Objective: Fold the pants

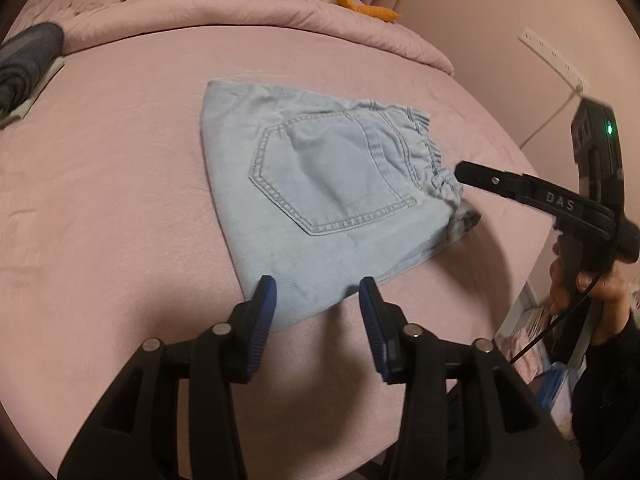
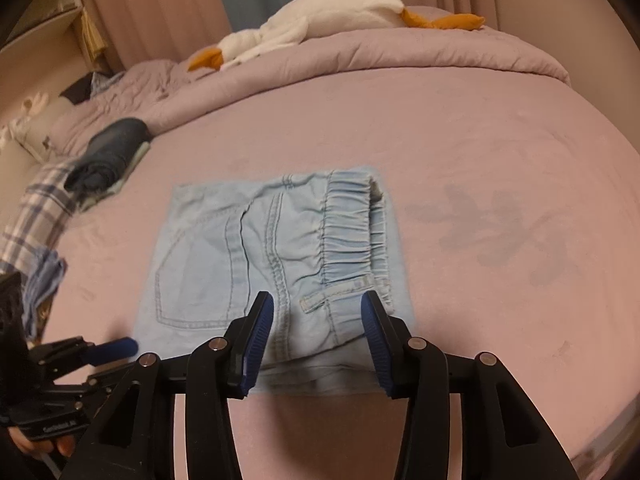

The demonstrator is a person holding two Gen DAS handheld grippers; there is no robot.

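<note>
Pants are lying folded flat on the pink bed; left gripper and right gripper are hovering with jaws apart, gripping nothing.

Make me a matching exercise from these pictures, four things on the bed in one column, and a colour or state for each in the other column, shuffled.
Things:
1. pants
2. plush goose
3. rolled garment
4. bedsheet

Descriptions:
A. white with orange beak and feet
B. pink, spread under everything
C. light blue denim, folded into a compact rectangle
D. dark blue, bundled near the quilt's edge

Pairs: 1-C, 2-A, 3-D, 4-B
</note>
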